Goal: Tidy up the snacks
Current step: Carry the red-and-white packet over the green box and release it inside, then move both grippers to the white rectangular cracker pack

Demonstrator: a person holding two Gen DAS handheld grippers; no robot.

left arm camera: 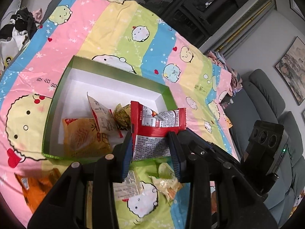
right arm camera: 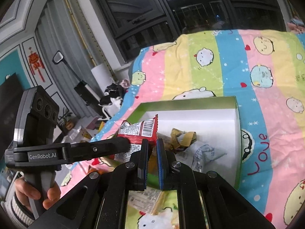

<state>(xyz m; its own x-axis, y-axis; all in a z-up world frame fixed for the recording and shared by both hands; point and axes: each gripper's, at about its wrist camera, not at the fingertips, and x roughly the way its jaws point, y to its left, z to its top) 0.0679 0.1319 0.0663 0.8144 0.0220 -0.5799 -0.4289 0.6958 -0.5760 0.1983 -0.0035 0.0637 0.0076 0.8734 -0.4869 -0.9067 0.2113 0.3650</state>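
A green box with a white inside (left arm camera: 106, 87) lies on the cartoon bedsheet; it also shows in the right wrist view (right arm camera: 237, 133). In it lie a yellow snack packet (left arm camera: 83, 135), a white and red packet (left arm camera: 101, 118) and a crumpled olive wrapper (left arm camera: 122, 117). My left gripper (left arm camera: 151, 152) is shut on a red snack packet (left arm camera: 158, 120), held over the box's near right edge; the packet also shows in the right wrist view (right arm camera: 139, 131). My right gripper (right arm camera: 152, 162) is nearly shut and empty, just above the box's near edge.
Loose snacks lie on the sheet in front of the box: an orange packet (left arm camera: 36, 185), a white printed packet (left arm camera: 129, 187) and a pale yellow one (left arm camera: 167, 187). A grey sofa (left arm camera: 266, 99) stands to the right. Clothes (left arm camera: 19, 26) are piled beyond the bed's far left.
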